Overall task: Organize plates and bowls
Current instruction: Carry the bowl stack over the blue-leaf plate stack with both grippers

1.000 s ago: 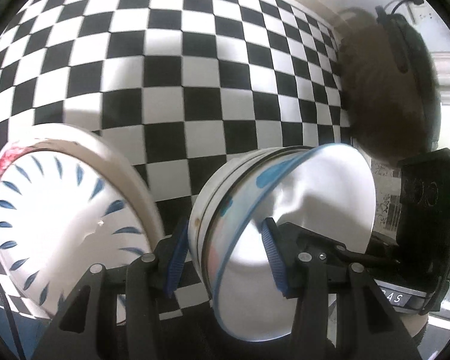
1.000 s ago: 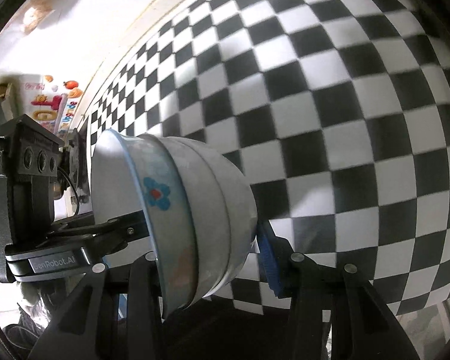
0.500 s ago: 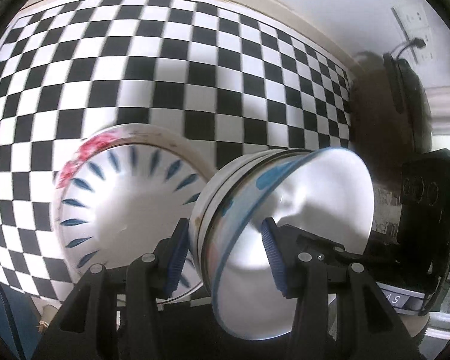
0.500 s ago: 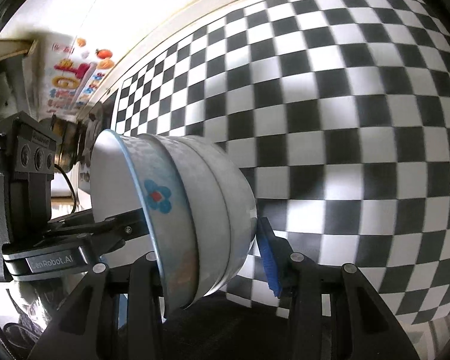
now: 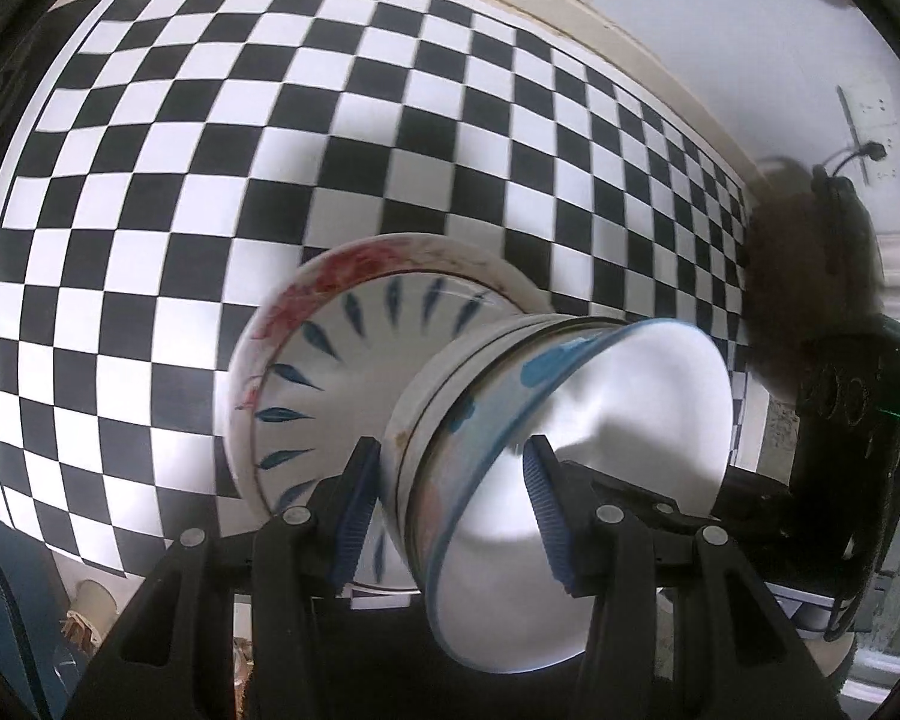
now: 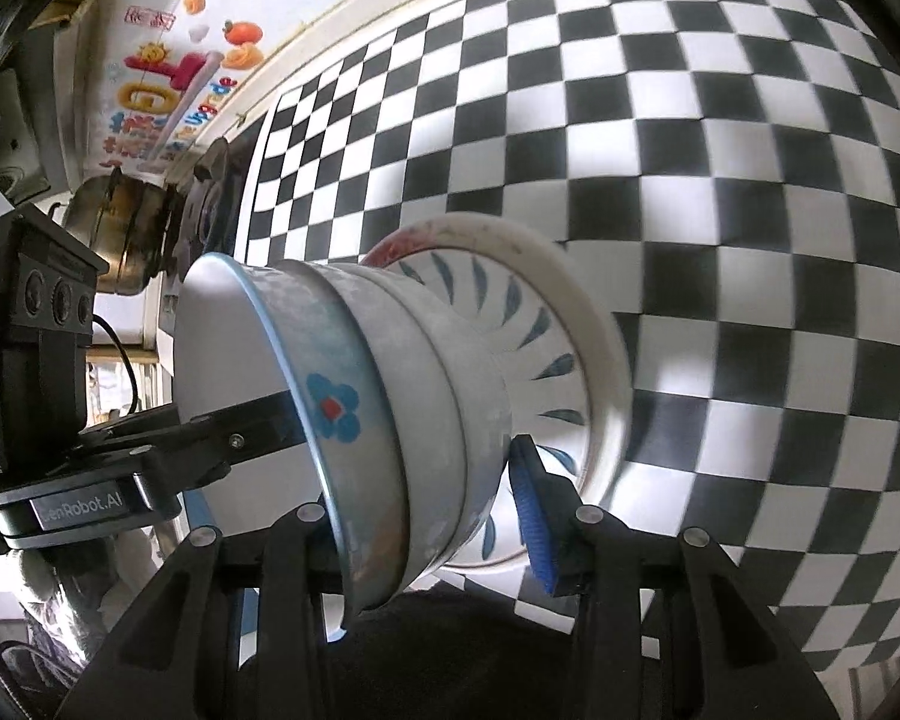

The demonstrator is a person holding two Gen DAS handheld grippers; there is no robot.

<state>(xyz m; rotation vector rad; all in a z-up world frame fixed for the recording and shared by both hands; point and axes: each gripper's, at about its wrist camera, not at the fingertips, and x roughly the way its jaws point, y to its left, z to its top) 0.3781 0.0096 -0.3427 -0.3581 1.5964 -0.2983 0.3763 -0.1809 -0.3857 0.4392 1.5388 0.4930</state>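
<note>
Both grippers hold one stack of nested white bowls, the inner one with a blue rim and blue flowers. My left gripper is shut on its rim, one finger inside the bowl. My right gripper is shut on the opposite rim of the stack. The stack's base sits just over or in a plate stack on the checkered table: a white plate with blue leaf marks on a red-patterned one, also in the right wrist view. I cannot tell if they touch.
The black-and-white checkered tablecloth covers the table up to a white wall. A dark round appliance with a cord stands at the table's far right. A metal pot and a colourful box stand beyond the table's end.
Both grippers carried the bowl stack toward the plates. The plates, first off to the left, now lie directly behind and under the stack's base.
</note>
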